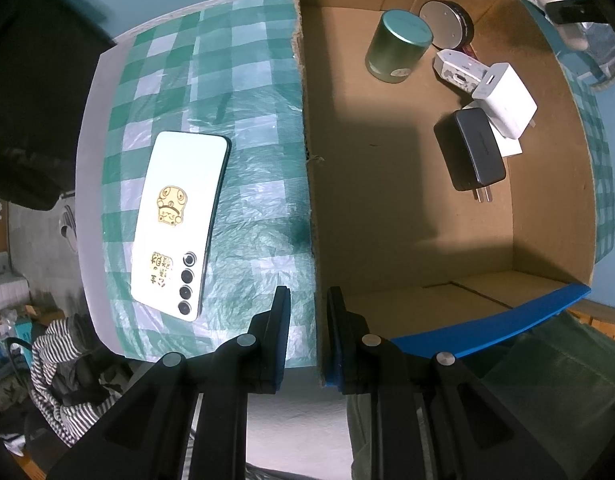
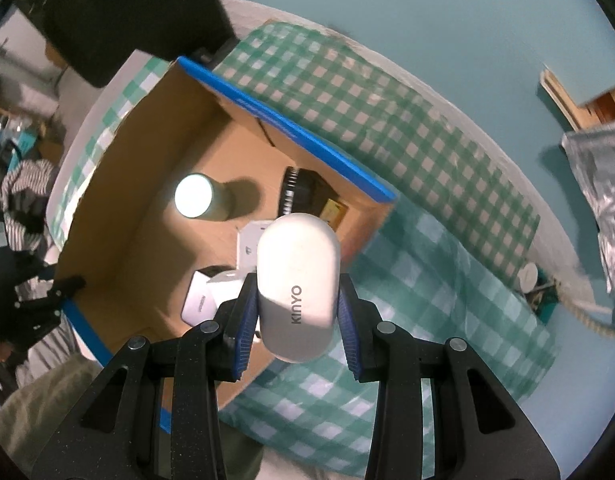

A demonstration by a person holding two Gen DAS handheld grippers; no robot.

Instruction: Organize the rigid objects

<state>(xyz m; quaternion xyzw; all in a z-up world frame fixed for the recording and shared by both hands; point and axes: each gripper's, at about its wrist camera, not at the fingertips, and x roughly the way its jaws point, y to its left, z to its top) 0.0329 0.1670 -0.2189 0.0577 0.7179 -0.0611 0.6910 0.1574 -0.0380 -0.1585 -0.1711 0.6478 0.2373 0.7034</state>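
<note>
My right gripper (image 2: 297, 280) is shut on a white rounded KINYO case (image 2: 297, 280) and holds it in the air above the right edge of an open cardboard box (image 2: 119, 216). The box also shows in the left wrist view (image 1: 387, 200). In it stand a green tin (image 1: 397, 46), a round metal tin (image 1: 447, 24), white chargers (image 1: 503, 98) and a black charger (image 1: 469, 148). A white phone (image 1: 181, 220) lies face down on the checked cloth left of the box. My left gripper (image 1: 307, 300) hangs empty over the box's left wall, its jaws a narrow gap apart.
The green checked tablecloth (image 1: 247, 92) covers the table. Striped clothing (image 1: 63, 360) and clutter lie below the table's left edge. A silver bag (image 2: 603, 184) and a rope (image 2: 583, 312) sit at the far right of the right wrist view.
</note>
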